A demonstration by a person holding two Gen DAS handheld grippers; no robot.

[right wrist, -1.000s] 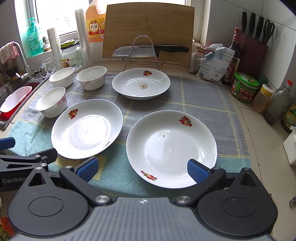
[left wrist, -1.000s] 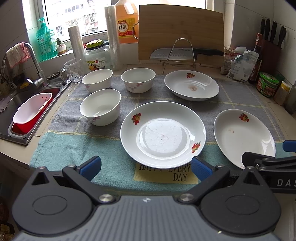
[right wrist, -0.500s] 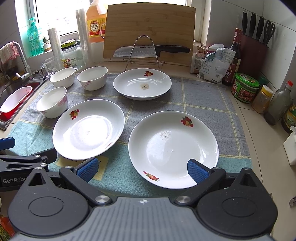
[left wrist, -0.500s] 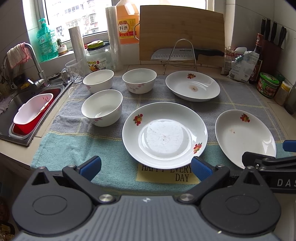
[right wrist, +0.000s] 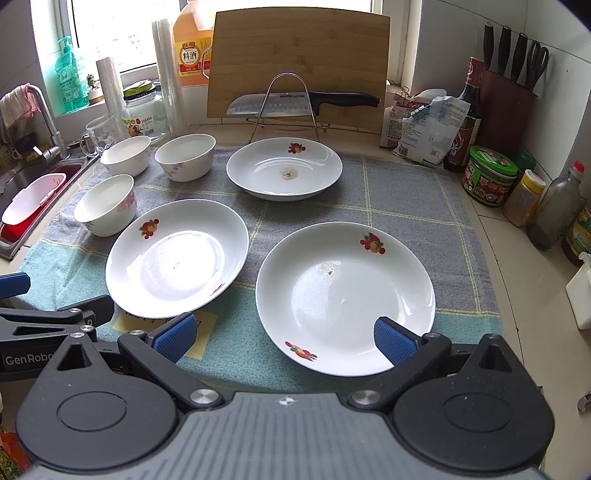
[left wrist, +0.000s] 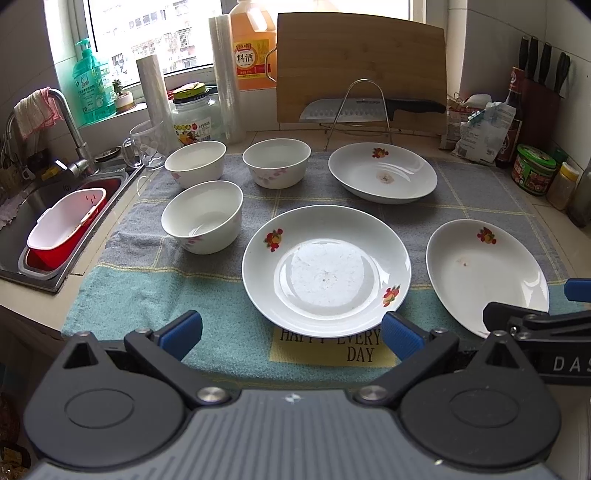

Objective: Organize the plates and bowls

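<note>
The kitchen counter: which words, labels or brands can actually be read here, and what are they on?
"料酒": orange bottle label.
"HAPPY EVERY DAY": yellow patch on the towel, its top line partly hidden by the plate.
"SUPOR": knife blade.
"GenRobo", cut off: left gripper.
"DAS", cut off: right gripper.
Jar, soap bottle, packet and sauce labels: too small to read.

Kitchen counter point(right wrist: 491, 236) of pale tile, lit by daylight from a window point(left wrist: 147, 33) on the far wall. Left of the counter, a steel sink point(left wrist: 33, 206) with a curved tap point(left wrist: 70, 125). Against the far wall behind the counter, a bamboo cutting board point(right wrist: 299, 62) stands upright. At the counter's right rear corner, a knife block point(right wrist: 508, 103) stands against the white tiled wall point(right wrist: 565, 92). A grey and teal cloth point(left wrist: 140, 295) covers the counter's middle.
</note>
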